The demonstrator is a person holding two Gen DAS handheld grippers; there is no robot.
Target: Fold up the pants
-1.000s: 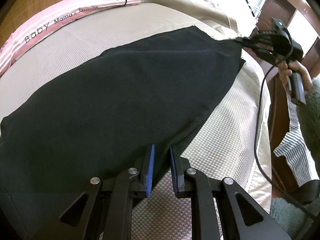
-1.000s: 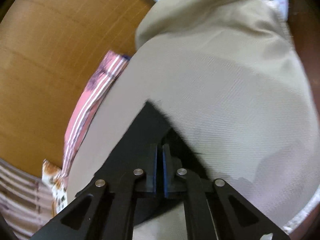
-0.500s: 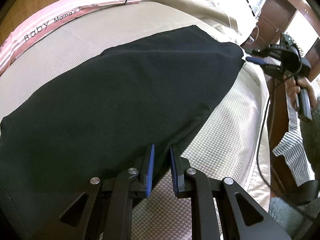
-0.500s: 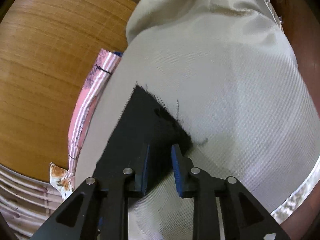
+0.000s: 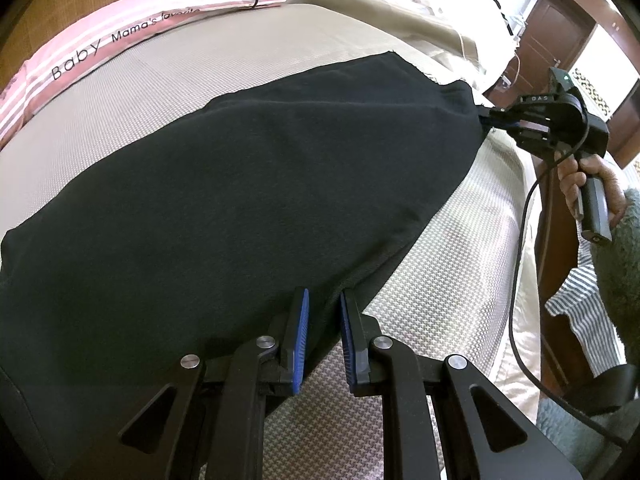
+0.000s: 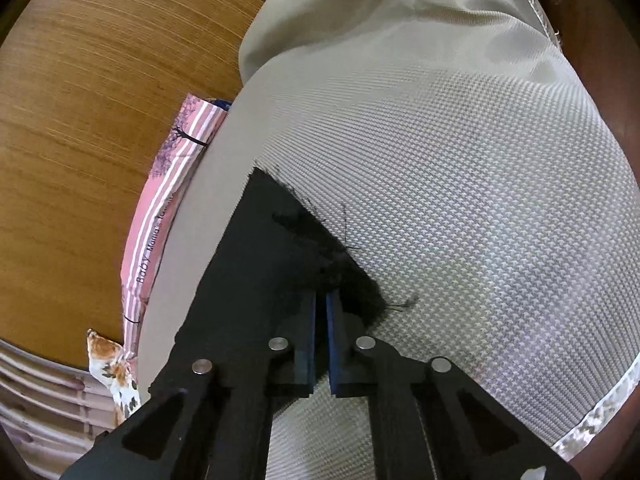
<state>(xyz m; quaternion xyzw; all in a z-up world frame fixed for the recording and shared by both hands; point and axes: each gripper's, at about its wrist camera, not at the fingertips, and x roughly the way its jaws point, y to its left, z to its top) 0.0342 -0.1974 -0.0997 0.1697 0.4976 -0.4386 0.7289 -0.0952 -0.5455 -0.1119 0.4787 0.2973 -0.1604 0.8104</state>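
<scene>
Black pants [image 5: 260, 184] lie spread flat across the beige textured bed cover [image 5: 440, 300]. My left gripper [image 5: 323, 294] sits at their near edge, its blue pads pinching a fold of the black cloth. A person's hand [image 5: 576, 176] holds my right gripper [image 5: 490, 116] at the pants' far right corner. In the right wrist view the right gripper [image 6: 320, 296] has its jaws closing tight, with the frayed hem of the pants [image 6: 256, 280] between its pads. The rest of that corner hides behind the fingers.
A pink striped pillow [image 5: 120, 32] lies along the far side by the wooden headboard [image 6: 80, 120]. A beige duvet [image 5: 380, 12] is bunched at the far end. A black cable [image 5: 520, 280] hangs off the bed's right edge near a striped cloth [image 5: 576, 304].
My right gripper let the hem go, opened and drew off a little, then came back and closed on the frayed corner. The left gripper and the pants' near edge stayed put.
</scene>
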